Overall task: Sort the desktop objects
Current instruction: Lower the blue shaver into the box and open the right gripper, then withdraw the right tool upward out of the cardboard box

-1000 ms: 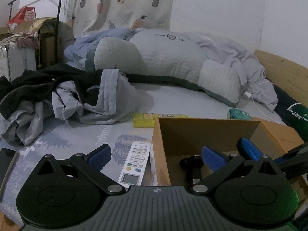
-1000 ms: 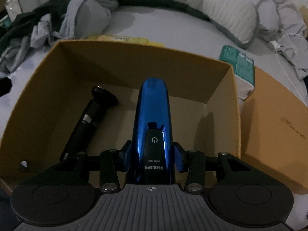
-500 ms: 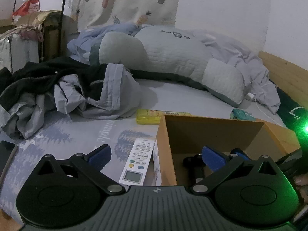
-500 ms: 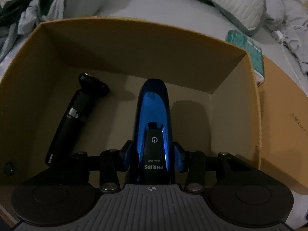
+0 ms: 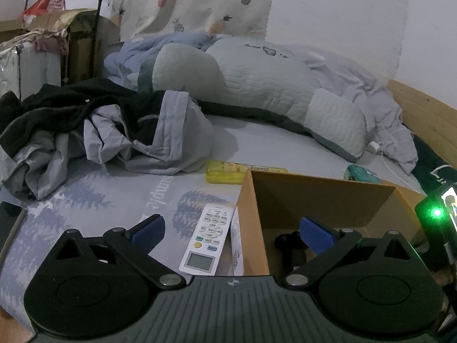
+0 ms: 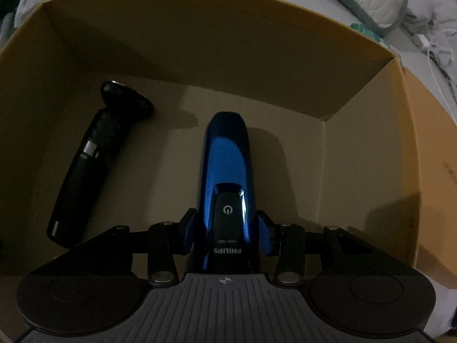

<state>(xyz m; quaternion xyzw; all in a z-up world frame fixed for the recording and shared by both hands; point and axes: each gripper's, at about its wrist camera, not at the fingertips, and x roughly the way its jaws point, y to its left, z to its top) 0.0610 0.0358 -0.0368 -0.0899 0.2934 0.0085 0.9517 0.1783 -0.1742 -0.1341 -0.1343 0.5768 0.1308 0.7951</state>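
A blue shaver point(image 6: 227, 188) is gripped between the two fingers of the right gripper point(image 6: 227, 223), clamped at its lower body near the power button, its far end pointing down into an open cardboard box point(image 6: 200, 31). Whether the shaver's tip touches the box floor cannot be told from the right wrist view; it appears to hang just above it. A black shaver point(image 6: 94, 165) lies flat on the box floor to the left of the blue one, apart from it, its round head toward the far wall.

The left gripper point(image 5: 231, 230) is empty, its blue-padded fingers spread wide over the bedsheet point(image 5: 100, 200) beside the box. Between those fingers, just outside the box's left wall, a white remote control point(image 5: 207, 238) lies face up on the sheet. A yellow packet point(image 5: 225, 168) rests beyond the box's far corner, and a teal packet point(image 5: 361, 173) sits past its far rim. Crumpled clothes point(image 5: 114, 131) and a long pillow point(image 5: 257, 80) fill the bed behind.

The step in hand looks to be placing the blue shaver in the box. The next move likely calls for lowering it to the floor clear of the black shaver, then parting the fingers; the remote seems the nearest item left to sort.
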